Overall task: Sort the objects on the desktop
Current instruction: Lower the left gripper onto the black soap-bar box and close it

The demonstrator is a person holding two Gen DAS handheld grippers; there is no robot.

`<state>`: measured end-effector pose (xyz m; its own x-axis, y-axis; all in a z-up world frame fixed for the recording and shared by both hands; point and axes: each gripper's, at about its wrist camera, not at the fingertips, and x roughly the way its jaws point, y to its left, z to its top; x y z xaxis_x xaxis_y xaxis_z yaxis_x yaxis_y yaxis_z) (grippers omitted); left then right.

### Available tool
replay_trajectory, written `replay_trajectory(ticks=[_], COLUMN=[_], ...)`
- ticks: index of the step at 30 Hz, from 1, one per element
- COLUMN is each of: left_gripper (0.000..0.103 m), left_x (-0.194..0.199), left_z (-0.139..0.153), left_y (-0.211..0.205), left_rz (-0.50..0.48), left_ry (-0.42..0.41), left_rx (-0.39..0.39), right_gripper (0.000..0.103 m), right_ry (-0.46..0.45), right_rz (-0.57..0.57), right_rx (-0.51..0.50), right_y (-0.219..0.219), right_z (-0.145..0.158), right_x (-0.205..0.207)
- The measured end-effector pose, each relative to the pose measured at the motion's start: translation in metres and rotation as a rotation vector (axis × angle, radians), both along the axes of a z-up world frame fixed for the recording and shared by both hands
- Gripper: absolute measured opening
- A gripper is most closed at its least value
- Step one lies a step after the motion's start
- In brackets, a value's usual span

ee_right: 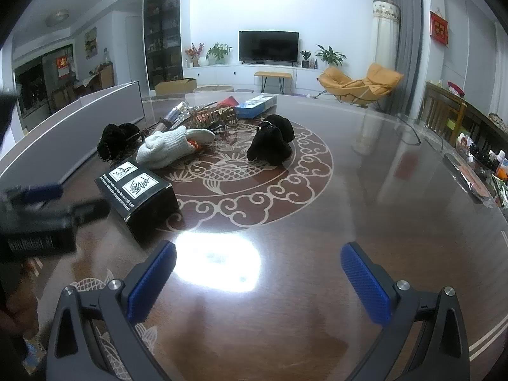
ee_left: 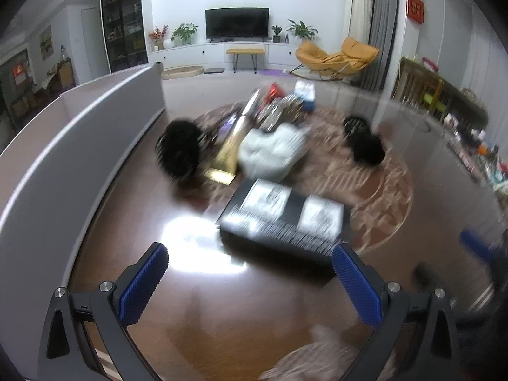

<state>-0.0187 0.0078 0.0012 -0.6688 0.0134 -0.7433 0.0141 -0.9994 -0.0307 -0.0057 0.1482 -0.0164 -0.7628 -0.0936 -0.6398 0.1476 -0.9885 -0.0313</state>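
Left gripper [ee_left: 250, 281]: jaws spread, empty, just short of black box [ee_left: 282, 219] on table [ee_right: 349, 222]. Right gripper [ee_right: 258, 274]: jaws spread, empty. Box looks rigid, light; grip across short sides. Beyond: white glove [ee_right: 165, 149], soft.

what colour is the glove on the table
White knit glove; clearest in the right wrist view.

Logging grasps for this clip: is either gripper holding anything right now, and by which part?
Nothing is held. The left gripper and right gripper are both open and empty above the table.
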Motion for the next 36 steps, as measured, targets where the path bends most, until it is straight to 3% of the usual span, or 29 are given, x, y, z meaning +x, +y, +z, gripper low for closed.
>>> replay_trajectory(ticks=[4,9,17,23,29,36], left_gripper=[0.103,0.103,0.103,0.103,0.103,0.103], left_x=[-0.045,-0.079,-0.04,-0.042,-0.04,-0.029], left_z=[0.012,-0.011,-0.023,-0.037,-0.043,-0.046], left_y=[0.018,0.048,0.0,-0.019,-0.032,-0.033], left_rz=[0.036,0.093,0.112,0.093,0.104,0.066], left_ry=[-0.102,-0.24,-0.228,-0.272,-0.252,-0.164], left_rx=[0.051,-0.139,-0.131,-0.096,-0.009,-0.024], right_gripper=[0.103,0.103,0.103,0.103,0.103,0.103], right_ry=[0.004,0.001,0.014,0.009,-0.008,-0.013], right_rz=[-0.004,-0.006,-0.001,-0.012,-0.012,-0.011], right_rx=[-0.011,-0.012,-0.043,-0.091,-0.072,-0.065], right_y=[0.004,0.004,0.01,0.016,0.013,0.012], right_z=[0.0,0.001,0.004,0.005,0.002,0.001], right_x=[0.001,0.002,0.006,0.007,0.004,0.002])
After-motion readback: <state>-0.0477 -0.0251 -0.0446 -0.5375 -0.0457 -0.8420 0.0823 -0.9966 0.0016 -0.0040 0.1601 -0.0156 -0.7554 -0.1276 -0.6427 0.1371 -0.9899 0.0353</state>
